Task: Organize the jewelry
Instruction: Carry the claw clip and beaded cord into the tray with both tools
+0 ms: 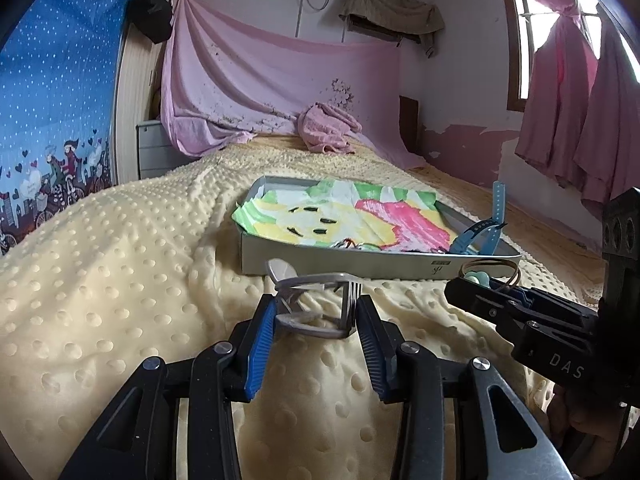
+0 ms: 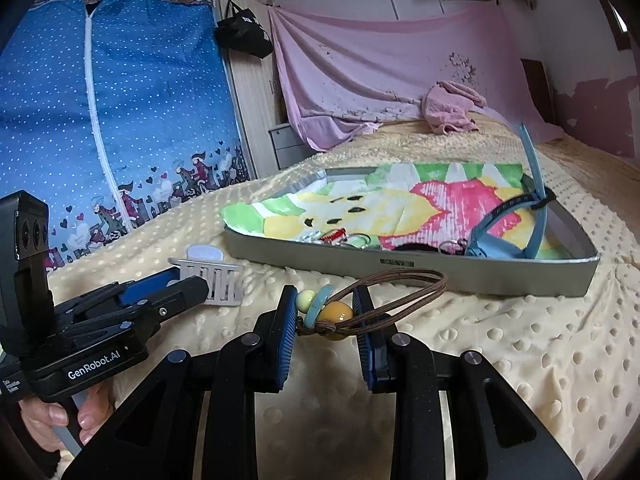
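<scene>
My left gripper (image 1: pixel 314 312) is shut on a grey hair claw clip (image 1: pixel 316 300), held just above the cream dotted blanket (image 1: pixel 120 280); it also shows in the right wrist view (image 2: pixel 212 278). My right gripper (image 2: pixel 326 312) is shut on a brown cord bracelet with yellow, green and blue beads (image 2: pixel 340 312), also seen in the left wrist view (image 1: pixel 490 272). A grey tray (image 2: pixel 440 270) lined with a colourful cloth (image 2: pixel 400 204) lies just ahead. It holds a blue watch (image 2: pixel 504 236) and several small jewelry pieces (image 2: pixel 340 238).
The tray (image 1: pixel 340 266) lies on a bed. A pink towel (image 1: pixel 326 128) lies at the far end. Pink cloth (image 1: pixel 260 80) hangs on the wall. A blue patterned wardrobe (image 2: pixel 100 120) stands to the left. Pink curtains (image 1: pixel 568 100) hang at right.
</scene>
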`<action>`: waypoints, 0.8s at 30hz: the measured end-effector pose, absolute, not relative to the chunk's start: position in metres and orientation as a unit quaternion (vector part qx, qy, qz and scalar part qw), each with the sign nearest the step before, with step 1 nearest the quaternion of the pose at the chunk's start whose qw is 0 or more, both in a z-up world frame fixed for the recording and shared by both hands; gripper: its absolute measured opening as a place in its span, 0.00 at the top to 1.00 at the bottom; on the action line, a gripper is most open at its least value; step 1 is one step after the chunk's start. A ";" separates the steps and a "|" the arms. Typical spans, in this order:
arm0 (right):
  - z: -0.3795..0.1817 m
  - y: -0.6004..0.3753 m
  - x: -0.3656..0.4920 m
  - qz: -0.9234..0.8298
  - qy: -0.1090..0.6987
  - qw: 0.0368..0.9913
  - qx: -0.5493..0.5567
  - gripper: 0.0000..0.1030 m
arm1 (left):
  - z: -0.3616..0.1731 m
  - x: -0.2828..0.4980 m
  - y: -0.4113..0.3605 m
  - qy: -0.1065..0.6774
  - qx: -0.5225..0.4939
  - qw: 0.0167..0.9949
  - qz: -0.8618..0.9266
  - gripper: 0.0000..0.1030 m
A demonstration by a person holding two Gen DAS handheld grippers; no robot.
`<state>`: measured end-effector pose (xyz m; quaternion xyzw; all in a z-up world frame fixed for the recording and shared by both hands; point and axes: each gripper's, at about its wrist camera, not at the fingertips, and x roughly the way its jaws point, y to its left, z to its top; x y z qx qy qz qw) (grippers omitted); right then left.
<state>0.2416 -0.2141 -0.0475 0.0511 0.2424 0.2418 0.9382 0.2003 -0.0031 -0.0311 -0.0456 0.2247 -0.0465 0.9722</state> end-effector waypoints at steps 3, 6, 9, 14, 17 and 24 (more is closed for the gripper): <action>-0.041 -0.215 0.237 0.244 0.227 0.941 0.050 0.76 | -0.028 0.197 -0.005 0.213 -0.041 0.975 -0.050 0.64; -0.036 -0.218 0.237 0.245 0.217 0.943 0.056 0.76 | -0.024 0.196 -0.006 0.204 -0.042 0.977 -0.056 0.64; -0.031 -0.220 0.240 0.245 0.209 0.945 0.063 0.76 | -0.021 0.199 -0.006 0.203 -0.045 0.976 -0.065 0.64; -0.024 -0.223 0.246 0.246 0.199 0.946 0.076 0.76 | -0.013 0.205 -0.005 0.200 -0.065 0.974 -0.080 0.64; -0.018 -0.224 0.252 0.247 0.193 0.946 0.079 0.76 | -0.004 0.212 -0.005 0.191 -0.082 0.974 -0.090 0.65; -0.007 -0.222 0.277 0.247 0.181 0.948 0.085 0.76 | -0.002 0.243 -0.003 0.200 -0.109 0.969 -0.095 0.65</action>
